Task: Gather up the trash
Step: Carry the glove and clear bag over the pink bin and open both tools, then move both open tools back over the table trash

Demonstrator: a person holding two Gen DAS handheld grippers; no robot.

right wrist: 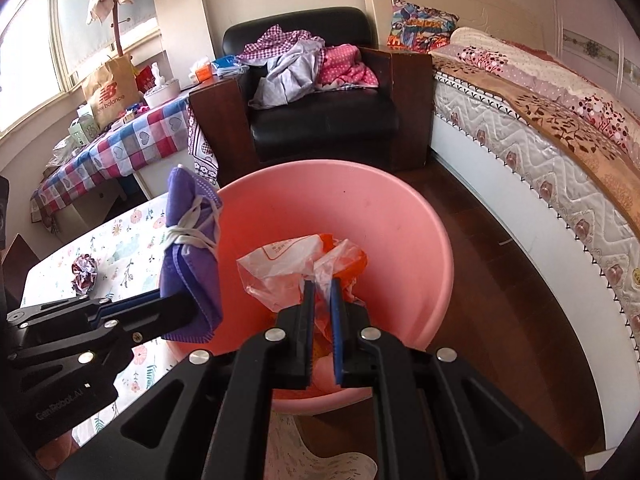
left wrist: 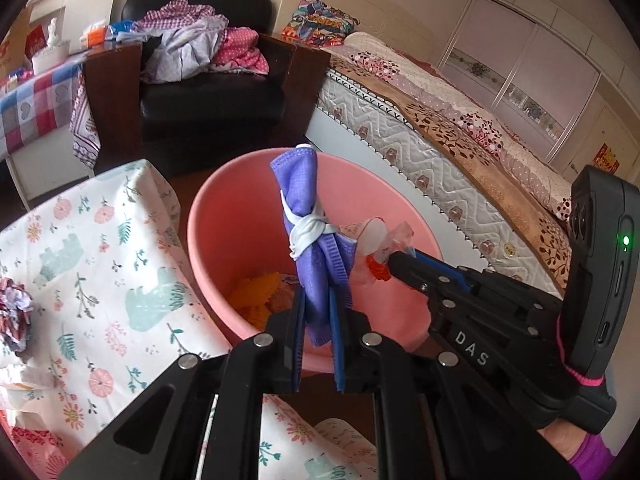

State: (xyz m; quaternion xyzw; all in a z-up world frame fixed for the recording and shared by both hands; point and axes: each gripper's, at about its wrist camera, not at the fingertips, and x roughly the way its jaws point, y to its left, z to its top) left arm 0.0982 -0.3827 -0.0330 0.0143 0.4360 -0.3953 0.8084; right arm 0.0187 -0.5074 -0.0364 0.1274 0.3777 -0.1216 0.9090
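A pink plastic bin (left wrist: 208,216) (right wrist: 400,216) stands on the dark wood floor beside the table with the floral cloth (left wrist: 100,264) (right wrist: 124,248). My left gripper (left wrist: 318,300) (right wrist: 192,304) is shut on a rolled purple face mask (left wrist: 304,208) (right wrist: 192,236) bound with its white straps, held upright over the bin. My right gripper (right wrist: 322,286) (left wrist: 390,266) is shut on a crumpled clear and orange plastic wrapper (right wrist: 296,268) (left wrist: 376,240), also above the bin's mouth. Orange trash (left wrist: 260,292) lies at the bin's bottom.
A crumpled paper ball (left wrist: 14,312) (right wrist: 84,272) lies on the floral cloth. A black armchair (left wrist: 208,92) (right wrist: 320,120) heaped with clothes stands behind the bin. A bed (left wrist: 460,152) (right wrist: 540,160) runs along the right. A checked-cloth table (right wrist: 112,148) with clutter is at the far left.
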